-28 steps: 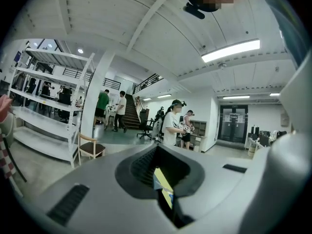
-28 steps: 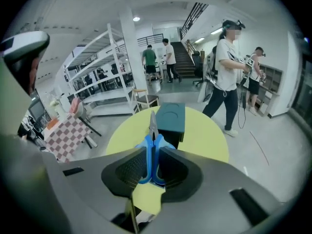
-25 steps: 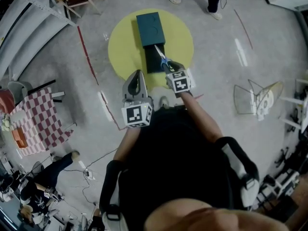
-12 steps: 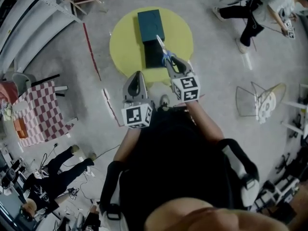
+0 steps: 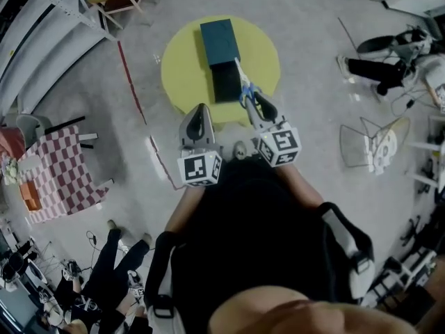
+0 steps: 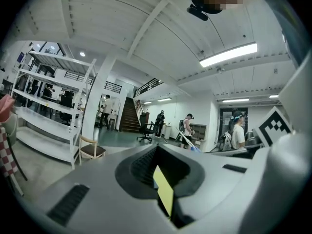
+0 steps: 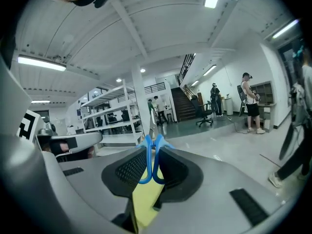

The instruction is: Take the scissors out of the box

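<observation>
Right gripper view: jaws pinch blue scissors [image 7: 148, 150] handles

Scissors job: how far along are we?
Done: the box on the yellow table is slid open, and the scissors are gripped by their blue handles. In hand: the right gripper holds them over the box's open tray, apparently lifted out. Left: carry them clear and set them down. The left gripper is shut and empty.

Bright ceiling strip lights [image 6: 227, 55] glare in both gripper views; fisheye bending, dark corners; head view dimmer, shadows soft.
</observation>
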Available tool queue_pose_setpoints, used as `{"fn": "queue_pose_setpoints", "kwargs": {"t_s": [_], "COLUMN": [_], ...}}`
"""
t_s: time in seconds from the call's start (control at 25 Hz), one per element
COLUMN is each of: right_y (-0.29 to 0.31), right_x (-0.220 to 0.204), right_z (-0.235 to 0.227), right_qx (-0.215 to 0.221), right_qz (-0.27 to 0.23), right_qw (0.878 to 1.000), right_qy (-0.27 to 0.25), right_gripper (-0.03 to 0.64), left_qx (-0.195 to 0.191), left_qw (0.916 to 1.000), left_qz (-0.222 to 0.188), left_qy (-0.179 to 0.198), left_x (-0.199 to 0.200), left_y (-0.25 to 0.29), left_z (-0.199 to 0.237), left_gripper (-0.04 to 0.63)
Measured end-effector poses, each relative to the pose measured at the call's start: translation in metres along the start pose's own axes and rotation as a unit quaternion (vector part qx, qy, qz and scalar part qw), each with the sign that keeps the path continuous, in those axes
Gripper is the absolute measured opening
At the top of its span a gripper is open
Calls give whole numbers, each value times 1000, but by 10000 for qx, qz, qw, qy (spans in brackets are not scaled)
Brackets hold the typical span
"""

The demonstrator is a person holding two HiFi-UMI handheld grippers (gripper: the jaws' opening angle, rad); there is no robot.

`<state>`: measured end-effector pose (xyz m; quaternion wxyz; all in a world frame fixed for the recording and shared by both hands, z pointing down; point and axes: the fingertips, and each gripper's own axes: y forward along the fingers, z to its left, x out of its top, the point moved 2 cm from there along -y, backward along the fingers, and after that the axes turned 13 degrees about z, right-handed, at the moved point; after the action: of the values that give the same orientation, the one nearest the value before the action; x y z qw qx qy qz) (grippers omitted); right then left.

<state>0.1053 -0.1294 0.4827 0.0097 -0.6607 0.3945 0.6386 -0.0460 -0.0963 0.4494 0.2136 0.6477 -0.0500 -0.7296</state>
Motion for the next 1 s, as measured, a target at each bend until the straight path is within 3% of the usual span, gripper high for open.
{"fn": "queue_pose_setpoints", "kwargs": {"t_s": [0.32, 0.68, 1.0], "right_y": [-5, -7, -6], "right_x": [14, 12, 10], "right_z": [24, 22, 21], "right_qx": [39, -11, -36], "right_qz": [-254, -288, -242], "right_qw": [9996, 9993, 9993], "right_qy": [-153, -242, -268], "right_gripper": [81, 81, 81], "left_qx": [-121, -196, -229], "left_qw": [9999, 9997, 9997], "left_qz": [-66, -47, -21], "left_qy": [75, -105, -3], "left_x": [0, 2, -1], "left_y": [-1, 3, 6], "left_z": [14, 7, 8], "left_gripper": [-6, -6, -6]}}
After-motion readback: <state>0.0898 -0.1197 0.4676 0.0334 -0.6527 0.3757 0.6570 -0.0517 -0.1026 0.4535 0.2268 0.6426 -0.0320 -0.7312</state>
